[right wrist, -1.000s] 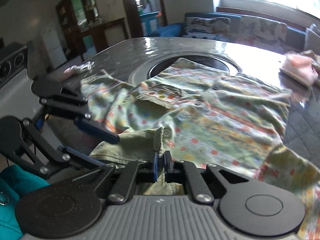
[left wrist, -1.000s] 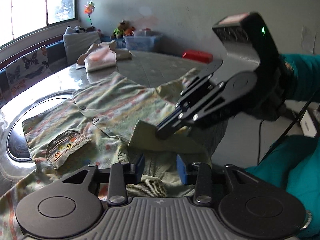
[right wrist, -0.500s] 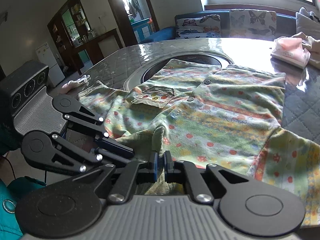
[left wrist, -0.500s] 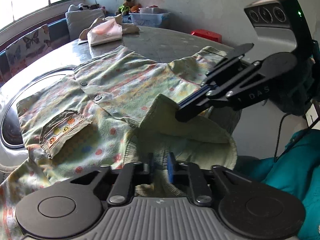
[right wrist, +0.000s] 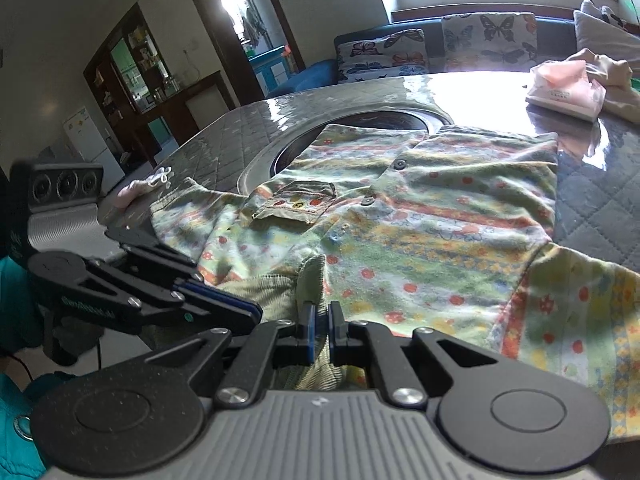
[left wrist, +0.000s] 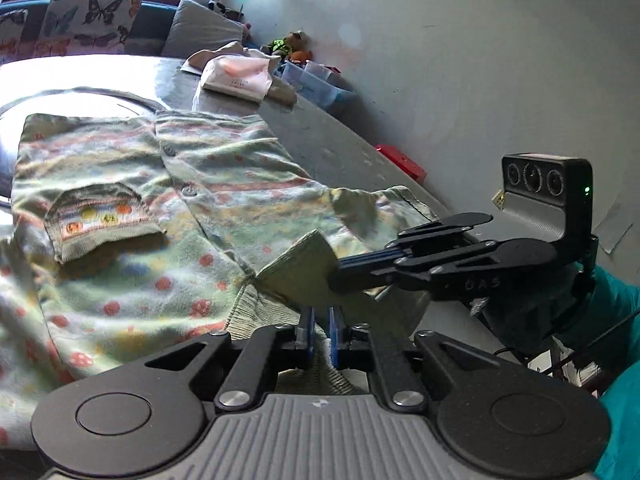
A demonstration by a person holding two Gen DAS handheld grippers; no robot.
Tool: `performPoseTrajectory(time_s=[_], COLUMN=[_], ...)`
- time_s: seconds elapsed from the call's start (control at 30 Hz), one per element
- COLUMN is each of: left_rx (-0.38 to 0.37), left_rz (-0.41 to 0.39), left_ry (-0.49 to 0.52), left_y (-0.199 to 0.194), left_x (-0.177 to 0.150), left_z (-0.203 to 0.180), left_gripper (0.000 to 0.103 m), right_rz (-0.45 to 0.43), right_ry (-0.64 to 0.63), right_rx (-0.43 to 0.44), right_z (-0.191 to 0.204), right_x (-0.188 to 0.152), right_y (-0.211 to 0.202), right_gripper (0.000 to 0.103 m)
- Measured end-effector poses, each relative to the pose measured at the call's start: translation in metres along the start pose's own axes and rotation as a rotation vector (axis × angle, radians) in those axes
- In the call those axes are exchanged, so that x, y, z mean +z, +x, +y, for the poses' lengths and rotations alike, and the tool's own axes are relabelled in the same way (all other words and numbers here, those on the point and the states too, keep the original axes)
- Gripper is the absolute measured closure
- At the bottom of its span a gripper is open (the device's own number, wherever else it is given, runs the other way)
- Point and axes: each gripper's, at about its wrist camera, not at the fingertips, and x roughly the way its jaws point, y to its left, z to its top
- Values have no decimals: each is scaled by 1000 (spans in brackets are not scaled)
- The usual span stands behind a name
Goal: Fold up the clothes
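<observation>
Sunlit counter (right wrist: 248, 120) carried the shirt (right wrist: 440, 232) spread flat, buttons up. Both grippers, left (left wrist: 320, 334) and right (right wrist: 320, 330), had jaws pinched shut on its ribbed collar (left wrist: 304, 268) at the near edge.

My table (right wrist: 224, 128) is grey, quilted-looking, glossy, with a round dark inset (right wrist: 360, 126). On it: patterned shirt (right wrist: 440, 216) spread flat over the inset's edge, folded pink clothes (right wrist: 564, 88) far side, small pink item (right wrist: 140, 190) near my edge.
</observation>
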Motion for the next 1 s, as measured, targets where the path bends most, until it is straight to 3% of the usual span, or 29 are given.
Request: performPoseTrajectory(time_s=[0.27, 0.43, 0.63, 0.77, 0.87, 1.0], left_rx=[-13, -5, 5, 67, 94, 99], left_rz=[39, 46, 3, -38, -65, -35], left_ry=[-29, 35, 128, 151, 120, 115], left_y=[8, 5, -32, -55, -60, -47], left_x=[-7, -7, -7, -2, 2, 0], left_z=[12, 5, -1, 2, 10, 16], left_gripper=[95, 91, 86, 83, 83, 83], right_rz=[-10, 24, 90, 125, 102, 45], right_ry=[-1, -51, -106, -130, -149, -150], right_rx=[40, 92, 130, 154, 173, 134], right_z=[4, 18, 28, 33, 36, 34], right_x=[1, -1, -4, -5, -1, 11], right_y=[-2, 7, 22, 27, 22, 17], right_gripper=[98, 98, 97, 93, 93, 93])
